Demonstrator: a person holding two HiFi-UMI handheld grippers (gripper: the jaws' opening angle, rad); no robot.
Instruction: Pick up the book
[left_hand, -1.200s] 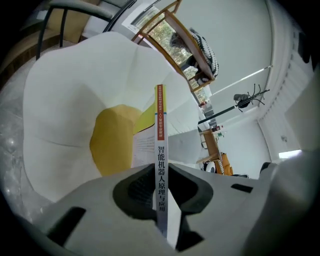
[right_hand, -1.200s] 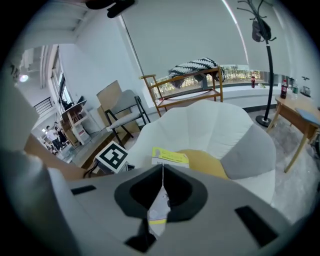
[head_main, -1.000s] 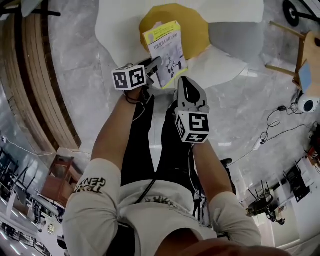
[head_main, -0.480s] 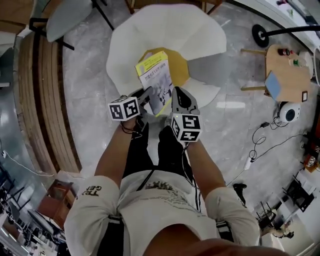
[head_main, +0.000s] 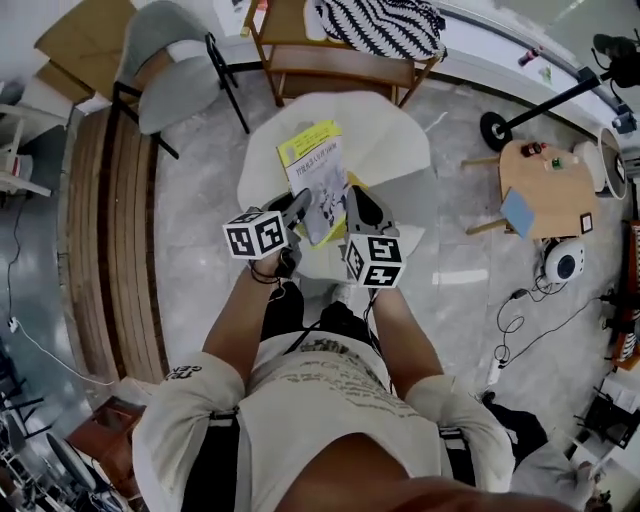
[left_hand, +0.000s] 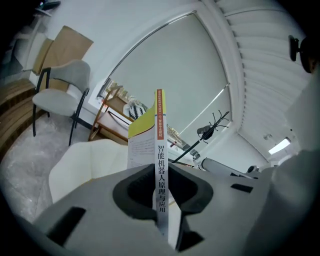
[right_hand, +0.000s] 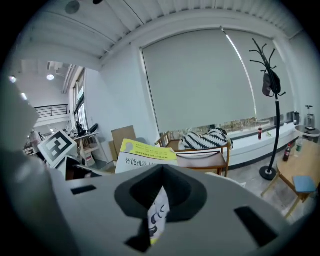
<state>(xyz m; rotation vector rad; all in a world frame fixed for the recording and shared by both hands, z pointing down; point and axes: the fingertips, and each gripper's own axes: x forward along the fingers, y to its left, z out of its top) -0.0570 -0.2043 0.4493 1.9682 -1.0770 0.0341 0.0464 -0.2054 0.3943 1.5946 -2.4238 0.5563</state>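
Observation:
The book (head_main: 315, 172), white with a yellow top band and Chinese print, hangs in the air above a white round seat (head_main: 395, 140). My left gripper (head_main: 299, 207) is shut on its spine edge; in the left gripper view the spine (left_hand: 160, 160) stands upright between the pads. From the other side my right gripper (head_main: 353, 203) is shut on the near corner of the book (right_hand: 158, 214), and the cover's yellow band (right_hand: 146, 149) shows beyond the jaws. Both marker cubes sit just below the book in the head view.
A yellow cushion (head_main: 354, 183) peeks out under the book on the white seat. A grey chair (head_main: 165, 75) stands at the back left, a wooden bench with a striped cushion (head_main: 380, 22) behind, and a small wooden table (head_main: 545, 175) at the right. Cables lie on the floor (head_main: 510, 330).
Both grippers have risen together with the book still clamped. The seat and floor look farther below, and more of the room is in view.

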